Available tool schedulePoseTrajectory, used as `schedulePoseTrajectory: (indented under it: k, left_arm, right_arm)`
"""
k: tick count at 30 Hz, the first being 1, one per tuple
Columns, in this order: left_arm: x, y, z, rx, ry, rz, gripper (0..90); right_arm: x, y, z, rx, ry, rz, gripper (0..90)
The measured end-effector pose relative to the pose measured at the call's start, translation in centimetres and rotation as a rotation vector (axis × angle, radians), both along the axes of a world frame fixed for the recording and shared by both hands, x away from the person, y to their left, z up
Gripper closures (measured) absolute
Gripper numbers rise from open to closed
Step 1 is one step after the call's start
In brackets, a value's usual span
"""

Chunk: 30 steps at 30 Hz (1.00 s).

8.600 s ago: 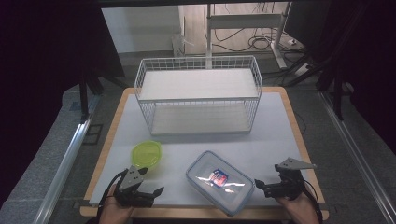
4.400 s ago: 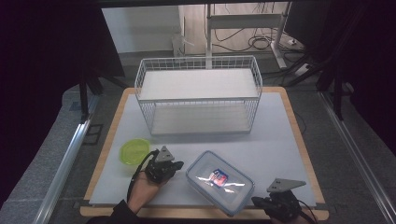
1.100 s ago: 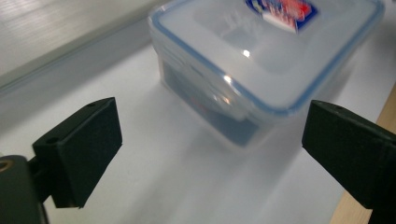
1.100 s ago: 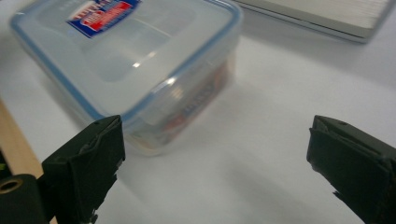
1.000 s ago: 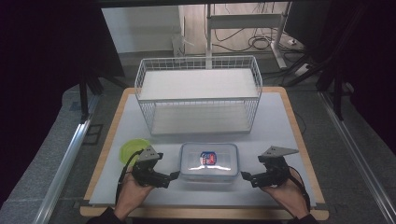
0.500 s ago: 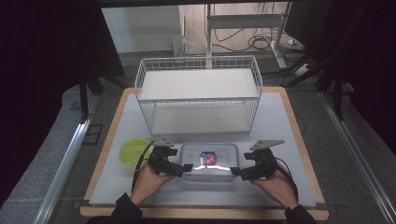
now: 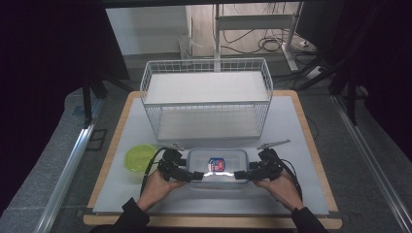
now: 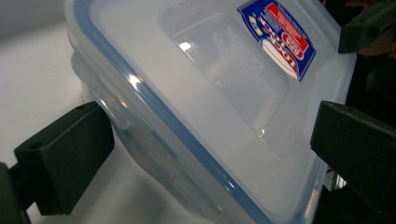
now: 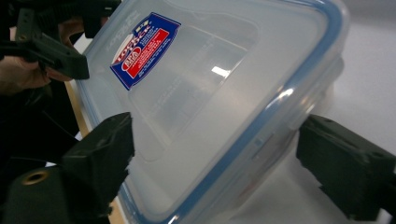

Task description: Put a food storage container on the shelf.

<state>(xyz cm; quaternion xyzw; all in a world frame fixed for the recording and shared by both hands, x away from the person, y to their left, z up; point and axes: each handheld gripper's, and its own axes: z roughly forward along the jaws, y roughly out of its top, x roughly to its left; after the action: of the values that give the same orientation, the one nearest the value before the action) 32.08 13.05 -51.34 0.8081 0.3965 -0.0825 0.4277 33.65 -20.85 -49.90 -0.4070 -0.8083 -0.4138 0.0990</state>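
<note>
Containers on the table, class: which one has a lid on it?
The clear plastic box with the blue-rimmed lid and red-and-blue label, between both grippers. The yellow-green bowl and wire basket stand open.

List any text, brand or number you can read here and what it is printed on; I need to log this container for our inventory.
The sticker on the lid of the clear container: a red and blue label with white lettering, too blurred and tilted to read with confidence in either gripper view.
In the high view the same sticker is too small to read.
Faint embossed lines run along the lid beside the sticker: illegible.
No other text visible.
</note>
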Motion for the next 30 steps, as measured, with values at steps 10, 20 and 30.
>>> schedulePoseTrajectory:
  k: [10, 20, 30]
  left_arm:
    - [-2.1, 0.6, 1.1, 0.039, -0.107, -0.01, 12.4]
    - [-2.9, 2.1, 0.8, -0.063, -0.087, 0.018, 30.4]
    - [-2.3, 2.3, 0.3, -0.078, -0.049, 0.019, 20.8]
  right_arm:
    - [-2.5, -0.2, 0.9, -0.036, -0.036, -0.026, 25.6]
    - [-4.0, -1.2, 0.9, 0.022, -0.041, -0.048, 39.0]
    - [-3.9, -1.2, 0.7, 0.049, -0.031, -0.036, 43.0]
